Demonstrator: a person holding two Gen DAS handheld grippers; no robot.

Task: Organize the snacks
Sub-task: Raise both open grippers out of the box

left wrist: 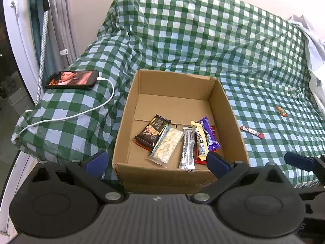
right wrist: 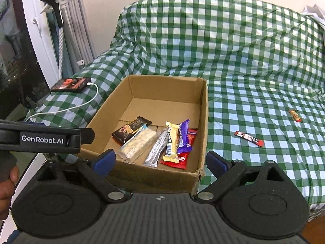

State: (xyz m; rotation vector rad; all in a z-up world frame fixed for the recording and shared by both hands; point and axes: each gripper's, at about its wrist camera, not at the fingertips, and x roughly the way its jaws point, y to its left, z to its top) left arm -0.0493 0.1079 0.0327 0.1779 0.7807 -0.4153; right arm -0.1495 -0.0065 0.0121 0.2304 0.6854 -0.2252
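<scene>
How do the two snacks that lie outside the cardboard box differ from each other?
The red-and-black stick is long and thin; the orange snack is short and stubby. The red-and-black stick lies nearer the cardboard box; the orange snack lies farther right. Both lie flat on the green checked cloth, not yet in the box.

Up close, the left gripper (left wrist: pixel 157 162) shows 2 blue pads on black link arms, silver rivets at the joints, round black discs either side and a ribbed grey deck. The right gripper (right wrist: pixel 160 161) matches it, with a small crosshair mark on the deck. White "GenRobot.AI" lettering runs along the left gripper's black side.
</scene>
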